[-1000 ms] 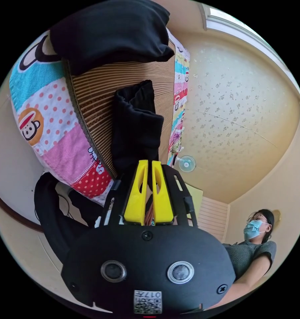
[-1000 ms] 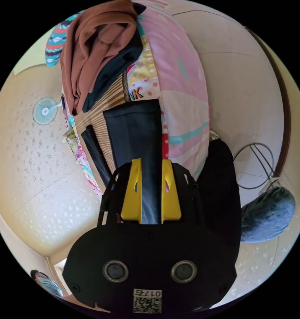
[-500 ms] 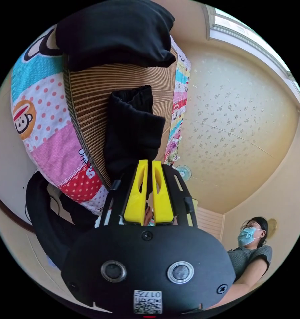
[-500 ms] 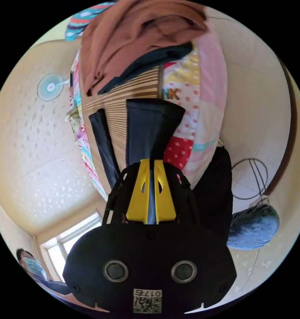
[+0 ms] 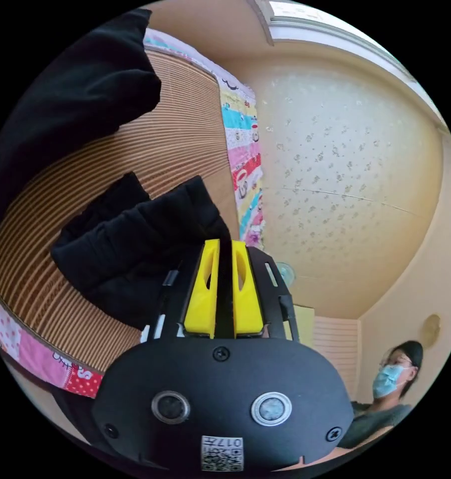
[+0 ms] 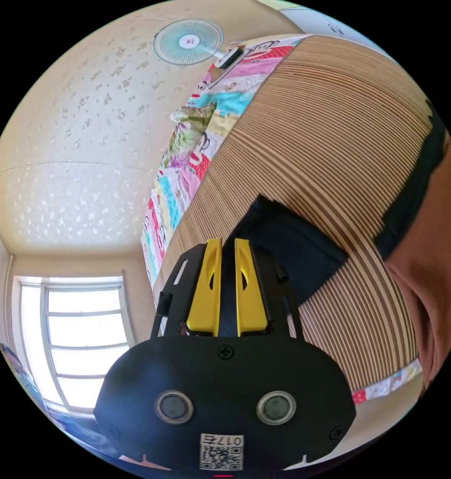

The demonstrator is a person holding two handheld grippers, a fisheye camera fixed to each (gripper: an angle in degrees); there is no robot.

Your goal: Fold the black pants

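both grippers are clamped on dark cloth: the left gripper [image 5: 223, 244] has its yellow jaws almost together with a strip of the black pants [image 5: 130, 244] between them, and the right gripper [image 6: 227, 243] has its jaws nearly closed on the pants [image 6: 290, 249] too. the pants lie on the striped mat [image 5: 185, 144] on top of the bed, bunched and thick in the left gripper view, flatter with a sharp corner in the right gripper view. compared with a second ago, the right jaws were apart around the cloth and now they pinch it, and in both views the mat is much closer and the long hanging shape of the pants has become a short heap. i judge that the held end was carried over the rest of the pants, so one fold is being laid down and is nearly finished; releasing is probably the next step. there are no boxes or baskets to report. a brown garment [image 6: 430, 279] lies at the edge of the mat, a fan [image 6: 188, 41] stands beyond the colourful bed cover [image 6: 185, 164], and a person [image 5: 385, 399] sits near the wall.
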